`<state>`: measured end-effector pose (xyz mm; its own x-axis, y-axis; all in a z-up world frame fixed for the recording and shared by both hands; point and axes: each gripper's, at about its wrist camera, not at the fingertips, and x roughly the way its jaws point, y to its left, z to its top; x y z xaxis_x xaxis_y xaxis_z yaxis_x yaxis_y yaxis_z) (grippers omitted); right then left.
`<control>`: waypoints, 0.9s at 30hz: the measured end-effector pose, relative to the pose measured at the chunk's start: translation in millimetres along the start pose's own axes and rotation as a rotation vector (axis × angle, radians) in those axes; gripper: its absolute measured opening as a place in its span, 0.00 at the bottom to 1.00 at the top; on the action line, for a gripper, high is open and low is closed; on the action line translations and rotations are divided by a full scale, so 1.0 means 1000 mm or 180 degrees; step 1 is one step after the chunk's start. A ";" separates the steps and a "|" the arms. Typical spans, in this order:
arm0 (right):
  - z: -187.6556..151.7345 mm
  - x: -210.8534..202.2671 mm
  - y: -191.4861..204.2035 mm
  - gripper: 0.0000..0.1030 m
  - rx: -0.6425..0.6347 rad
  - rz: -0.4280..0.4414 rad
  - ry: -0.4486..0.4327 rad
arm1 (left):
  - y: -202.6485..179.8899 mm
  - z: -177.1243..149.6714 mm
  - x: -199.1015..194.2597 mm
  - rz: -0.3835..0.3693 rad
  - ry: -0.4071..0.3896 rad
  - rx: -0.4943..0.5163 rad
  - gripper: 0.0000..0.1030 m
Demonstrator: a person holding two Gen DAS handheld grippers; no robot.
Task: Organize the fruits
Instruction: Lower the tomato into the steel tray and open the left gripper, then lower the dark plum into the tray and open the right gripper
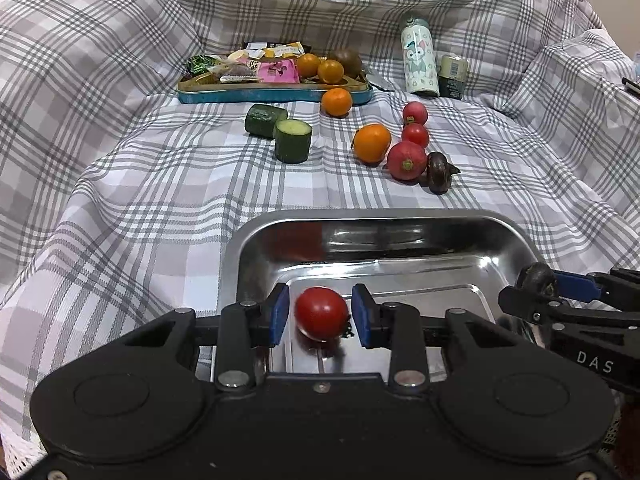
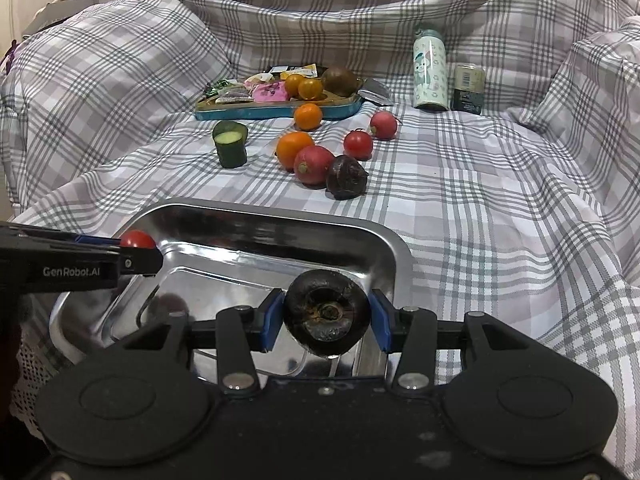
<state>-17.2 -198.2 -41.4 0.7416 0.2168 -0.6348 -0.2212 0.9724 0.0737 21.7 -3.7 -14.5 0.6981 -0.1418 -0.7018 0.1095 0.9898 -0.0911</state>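
- Over the steel tray [image 1: 516,240], left gripper [image 1: 320,316] stands narrowly parted around a glossy red tomato [image 1: 321,313], pads just clear.
- Right wrist view alone shows the right gripper [image 2: 326,320] clamping a dark water chestnut [image 2: 326,312].

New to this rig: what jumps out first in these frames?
The shiny steel tray up front, with both tongs over it: the left tongs bracket a red tomato with gaps at both pads, the right tongs grip a dark water chestnut. Behind, bright oranges and radishes lie scattered on the plaid cloth.

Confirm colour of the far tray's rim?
Teal-blue far tray; clearest in left wrist view.
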 end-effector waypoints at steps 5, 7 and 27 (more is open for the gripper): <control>0.001 0.002 -0.002 0.47 0.0049 0.0002 0.0027 | 0.000 0.000 0.002 -0.0003 0.0025 0.0011 0.42; 0.001 0.003 -0.002 0.47 0.0076 0.0012 0.0042 | 0.000 0.001 0.001 -0.0008 0.0023 0.0010 0.42; 0.001 0.001 -0.002 0.47 0.0129 -0.0028 -0.0019 | -0.001 0.000 -0.001 0.0012 0.0002 0.0035 0.42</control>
<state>-15.6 -200.2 -41.8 0.7472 0.2088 -0.6310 -0.1891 0.9769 0.0993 20.5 -4.4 -13.8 0.6980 -0.1382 -0.7027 0.1147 0.9901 -0.0808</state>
